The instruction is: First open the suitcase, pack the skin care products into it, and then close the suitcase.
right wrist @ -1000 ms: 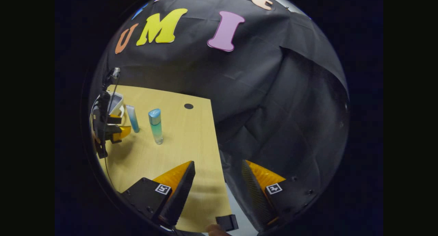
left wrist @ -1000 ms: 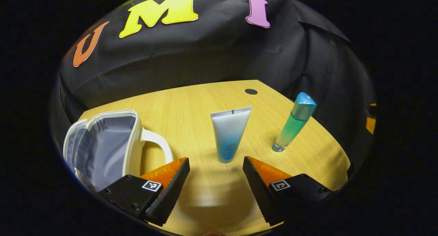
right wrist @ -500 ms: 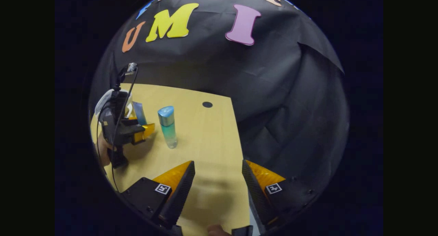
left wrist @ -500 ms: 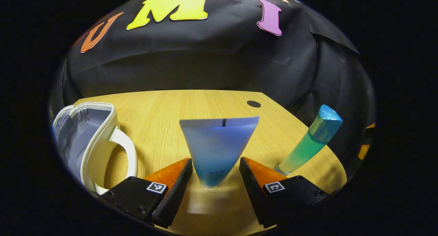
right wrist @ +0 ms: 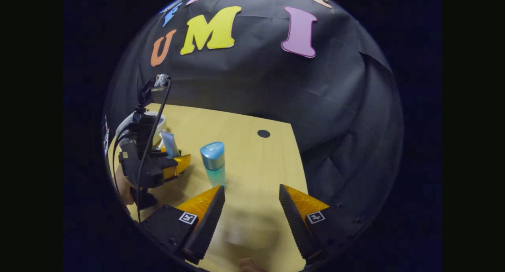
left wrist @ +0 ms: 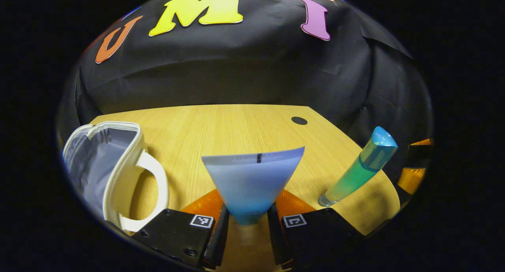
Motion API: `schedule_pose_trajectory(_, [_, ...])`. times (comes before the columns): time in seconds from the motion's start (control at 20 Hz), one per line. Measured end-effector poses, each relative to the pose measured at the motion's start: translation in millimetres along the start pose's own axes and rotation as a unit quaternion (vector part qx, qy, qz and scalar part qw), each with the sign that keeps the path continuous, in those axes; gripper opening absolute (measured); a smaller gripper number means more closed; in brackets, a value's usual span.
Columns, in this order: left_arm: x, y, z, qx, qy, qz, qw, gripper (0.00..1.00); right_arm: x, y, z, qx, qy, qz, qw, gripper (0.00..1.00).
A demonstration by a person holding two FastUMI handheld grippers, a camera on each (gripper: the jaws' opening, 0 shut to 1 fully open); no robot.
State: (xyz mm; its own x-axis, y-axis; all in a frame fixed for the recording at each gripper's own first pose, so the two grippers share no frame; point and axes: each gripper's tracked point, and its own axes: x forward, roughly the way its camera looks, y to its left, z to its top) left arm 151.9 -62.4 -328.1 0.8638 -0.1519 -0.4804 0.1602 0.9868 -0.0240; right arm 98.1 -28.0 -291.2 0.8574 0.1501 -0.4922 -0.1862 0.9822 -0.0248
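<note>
Closed since before — left gripper jaws, tube pinched between

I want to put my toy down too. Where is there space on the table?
Bare table lies behind the tube, up to the round hole. It is crowded in front: open suitcase, tube in the left claw, then bottle.
</note>
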Motion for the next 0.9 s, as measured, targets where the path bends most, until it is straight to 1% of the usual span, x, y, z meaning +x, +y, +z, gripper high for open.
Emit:
schedule_pose_trajectory(0.1, [-23.2,-2.1,9.5,-0.005,0.002,-0.015,1.000,0.49,11.4,15.1,6.3,0.005,-0.004,0.021,1.000,0.82])
schedule_pose_trajectory(0.15, [-36.0,0.1,13.1,-0.001,0.004,-0.018,1.000,0.48,18.3,24.7,6.5,0.009,-0.002,0.030,1.000,0.82])
schedule_pose_trajectory(0.3, [-76.8,13.1,34.3,0.024,0.001,-0.020,1.000,0.47,44.0,43.6,10.3,0.010,-0.002,0.041,0.999,0.83])
schedule_pose_trajectory(0.35, [-88.6,15.9,43.1,0.027,-0.008,-0.024,0.999,0.47,54.2,44.6,13.3,0.009,-0.007,0.032,0.999,0.82])
schedule_pose_trajectory(0.4, [-98.5,16.1,47.8,0.027,-0.008,-0.037,0.999,0.47,62.3,44.5,16.5,0.016,-0.013,0.024,0.999,0.82])
schedule_pose_trajectory(0.5, [-119.2,29.9,60.5,0.038,-0.009,-0.037,0.999,0.47,75.2,49.5,12.1,0.028,-0.002,0.016,0.999,0.83])
schedule_pose_trajectory(0.55, [-127.8,39.2,68.1,0.039,-0.013,-0.034,0.999,0.47,80.1,52.4,11.1,0.032,-0.001,0.015,0.999,0.82])
schedule_pose_trajectory(0.65, [-145.7,54.6,82.0,0.029,-0.024,-0.031,0.999,0.47,87.6,59.4,12.0,0.032,-0.002,0.014,0.999,0.78])
schedule_pose_trajectory(0.7, [-153.5,62.4,87.8,0.025,-0.027,-0.027,0.999,0.47,90.6,62.5,10.3,0.038,-0.001,0.015,0.999,0.77])
schedule_pose_trajectory(0.85, [-181.3,88.9,104.7,0.025,-0.035,-0.016,0.999,0.47,96.4,68.3,0.6,0.057,0.014,0.006,0.998,0.58])
schedule_pose_trajectory(0.9, [-190.2,97.6,110.3,0.024,-0.039,-0.013,0.999,0.47,95.5,66.1,-1.8,0.056,0.018,-0.007,0.998,0.58])
